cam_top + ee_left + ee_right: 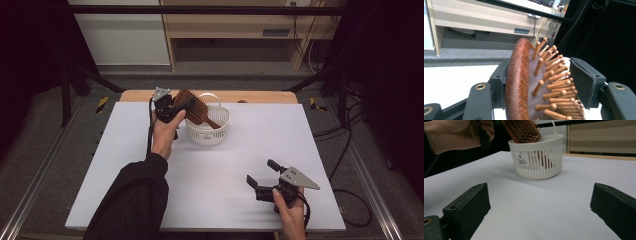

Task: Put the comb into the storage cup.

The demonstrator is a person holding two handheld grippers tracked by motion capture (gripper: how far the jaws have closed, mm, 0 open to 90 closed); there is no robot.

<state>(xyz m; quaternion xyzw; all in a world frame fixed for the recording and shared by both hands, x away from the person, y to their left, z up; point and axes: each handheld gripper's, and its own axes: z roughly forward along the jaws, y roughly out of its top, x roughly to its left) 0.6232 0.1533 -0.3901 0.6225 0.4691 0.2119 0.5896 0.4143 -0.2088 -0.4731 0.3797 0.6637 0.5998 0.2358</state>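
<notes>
Holding the wooden hairbrush [192,106] by its head in my left gripper [176,106], upper centre-left of the high view, handle already down in the white basket [218,131], I judge release comes next; right gripper [261,175], lower right, gapes empty.

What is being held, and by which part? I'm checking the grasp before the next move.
The left gripper holds the hairbrush by its head, handle down in the basket. The right gripper is open, holding nothing.
</notes>
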